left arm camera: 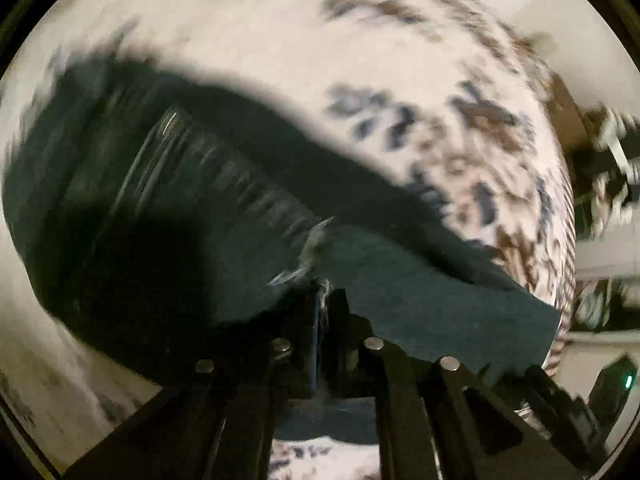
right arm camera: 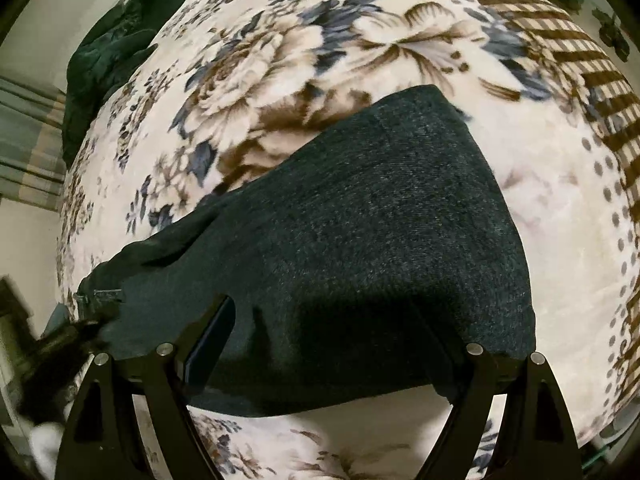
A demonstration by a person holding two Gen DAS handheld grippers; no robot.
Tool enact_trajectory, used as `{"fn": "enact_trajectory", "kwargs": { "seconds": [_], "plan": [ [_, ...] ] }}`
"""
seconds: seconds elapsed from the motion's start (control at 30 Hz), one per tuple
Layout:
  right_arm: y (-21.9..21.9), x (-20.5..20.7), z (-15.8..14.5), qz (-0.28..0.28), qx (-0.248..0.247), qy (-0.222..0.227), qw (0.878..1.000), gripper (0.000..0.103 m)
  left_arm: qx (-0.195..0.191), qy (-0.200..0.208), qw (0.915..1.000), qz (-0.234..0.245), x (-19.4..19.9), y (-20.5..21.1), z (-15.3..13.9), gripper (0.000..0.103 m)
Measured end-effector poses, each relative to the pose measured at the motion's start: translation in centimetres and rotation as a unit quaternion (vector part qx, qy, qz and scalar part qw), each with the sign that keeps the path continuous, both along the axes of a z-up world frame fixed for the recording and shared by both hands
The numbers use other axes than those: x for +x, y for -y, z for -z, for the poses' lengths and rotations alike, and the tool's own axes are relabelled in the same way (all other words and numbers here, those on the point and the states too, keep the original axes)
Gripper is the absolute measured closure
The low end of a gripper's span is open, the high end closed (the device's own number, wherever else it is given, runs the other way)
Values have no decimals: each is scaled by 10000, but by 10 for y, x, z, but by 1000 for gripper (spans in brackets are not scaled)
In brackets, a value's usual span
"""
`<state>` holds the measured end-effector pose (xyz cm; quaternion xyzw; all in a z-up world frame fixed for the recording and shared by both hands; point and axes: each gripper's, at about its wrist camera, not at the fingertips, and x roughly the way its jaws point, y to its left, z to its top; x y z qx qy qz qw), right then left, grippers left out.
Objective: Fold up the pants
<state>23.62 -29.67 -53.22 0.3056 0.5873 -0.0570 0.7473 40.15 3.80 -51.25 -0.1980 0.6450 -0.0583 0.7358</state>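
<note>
pants (right arm camera: 380,240): soft, heavy denim on floral blanket (right arm camera: 400,40); hem best pinched | left tongs (left arm camera: 322,300): clamped on pants edge | right tongs (right arm camera: 328,344): wide, over pants

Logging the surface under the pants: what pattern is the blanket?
Cream blanket with blue-grey and brown flowers, brown checks at its edge; clearest in the right wrist view.

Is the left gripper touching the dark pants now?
Touching. The left wrist view shows the left gripper with its jaws shut on an edge of the dark pants.
</note>
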Motion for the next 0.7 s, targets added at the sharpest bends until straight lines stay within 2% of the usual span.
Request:
{"fn": "enact_trajectory", "kwargs": {
  "seconds": [0.07, 0.17, 0.23, 0.27, 0.33, 0.43, 0.47, 0.53, 0.63, 0.67, 0.7],
  "plan": [
    [-3, -4, -5, -5, 224, 28, 9997, 15, -244, -84, 9994, -227, -9, -15, -2, 95],
    [-19, -15, -10, -59, 863, 110, 9962, 15, -50, -49, 9981, -618, -26, -38, -17, 92],
    [-37, -22, -8, -219, 1232, 75, 9921, 15, -46, -17, 9968, -803, -32, -49, -19, 83],
    [-51, -27, -1, -329, 1495, -24, 9882, 15, 24, -32, 9960, -892, -35, -53, -16, 78],
    [-76, -35, 19, -380, 2086, -243, 9770, 16, 59, -37, 9962, -869, -37, -55, -12, 78],
    [-106, -41, 55, -165, 2956, -521, 9538, 25, 296, -24, 9975, -635, -34, -49, -7, 76],
    [-116, -41, 68, -106, 3117, -613, 9481, 30, 383, -4, 9978, -533, -33, -45, -6, 74],
    [-128, -40, 84, 35, 3294, -638, 9420, 44, 491, 33, 9982, -349, -30, -40, -4, 65],
    [-138, -37, 103, 308, 3386, -614, 9384, 75, 565, 49, 9983, -142, -27, -32, 0, 54],
    [-141, -35, 104, 318, 3230, -567, 9442, 88, 564, 57, 9983, -122, -26, -31, 0, 53],
    [-143, -32, 102, 265, 3092, -516, 9492, 90, 559, 51, 9984, -117, -25, -30, 1, 51]
  ]
}}
